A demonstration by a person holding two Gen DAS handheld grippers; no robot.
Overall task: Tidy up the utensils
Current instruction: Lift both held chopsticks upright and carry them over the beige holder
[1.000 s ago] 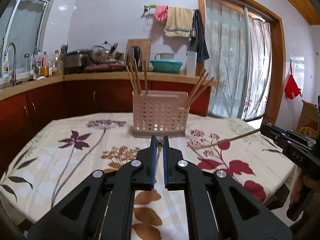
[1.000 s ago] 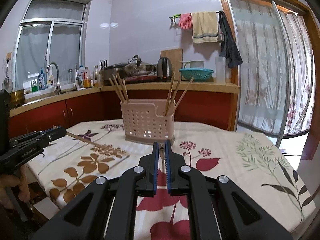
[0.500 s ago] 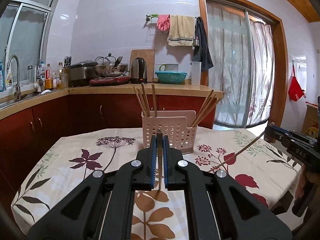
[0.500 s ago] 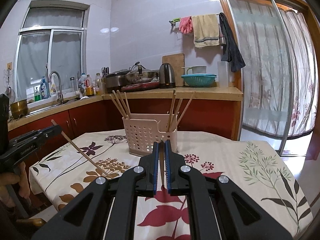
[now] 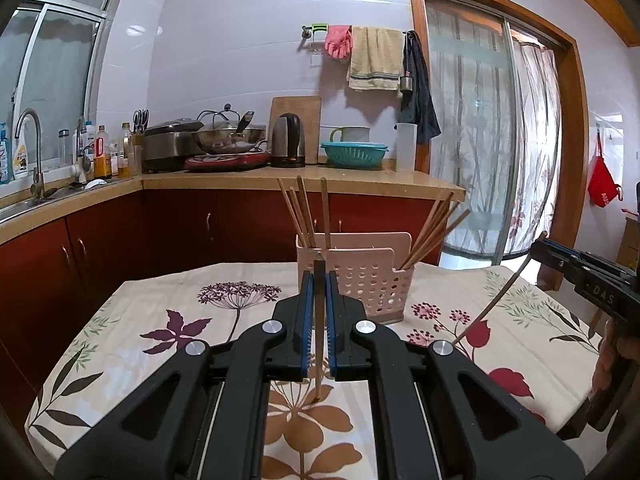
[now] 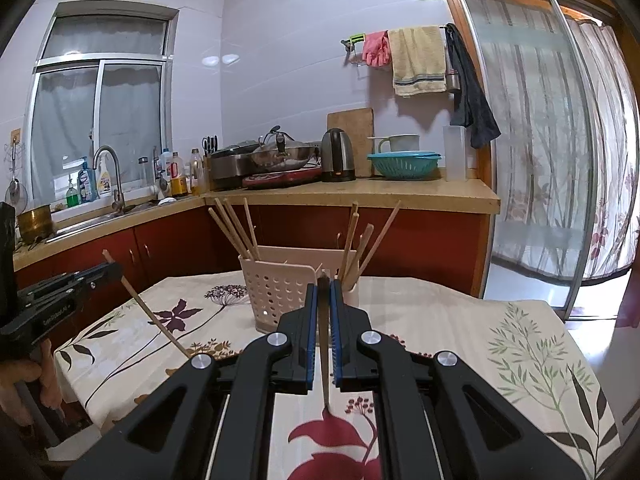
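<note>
Kitchen table [image 5: 120,332], floral cloth: we've lifted both chopsticks off it since a second ago, left gripper [image 5: 316,292] clenched on one chopstick [image 5: 319,356], right gripper [image 6: 323,300] on another [image 6: 324,360], perforated holder [image 5: 360,280] just beyond, so insertion looks next.

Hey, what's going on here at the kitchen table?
A person is sorting chopsticks into a pink perforated holder on the flowered tablecloth. Each hand carries a gripper with its jaws shut on one chopstick: the left gripper holds one chopstick and the right gripper holds another chopstick, both hanging tip-down above the table, short of the holder. The holder already has chopsticks standing in both its end compartments.
</note>
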